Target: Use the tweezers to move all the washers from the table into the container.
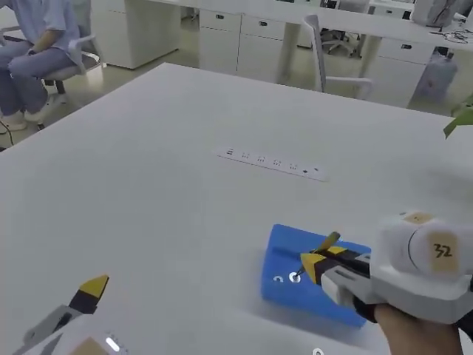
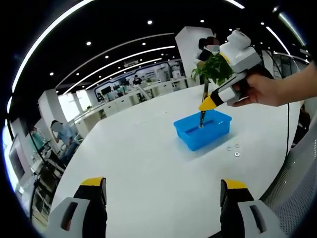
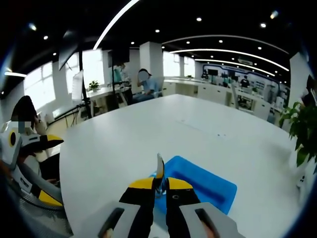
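My right gripper (image 1: 314, 264) clamps the tweezers (image 1: 328, 239) tips-down inside the blue container (image 1: 284, 242), apparently to release a washer there, while my left gripper (image 2: 163, 184) hangs open above the counter (image 2: 148, 163).

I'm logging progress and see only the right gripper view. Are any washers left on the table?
Observer: Yes. The left gripper view shows three washers lying on the table beside the blue container.
Operator: Where is the tweezers' tip?
Observer: The right gripper is clamped on the tweezers, and the tip is down inside the container. In the head view a washer sits right at the tip.
Operator: And the left gripper?
Observer: The left gripper is open, with its jaws wide apart, over bare table well short of the container.
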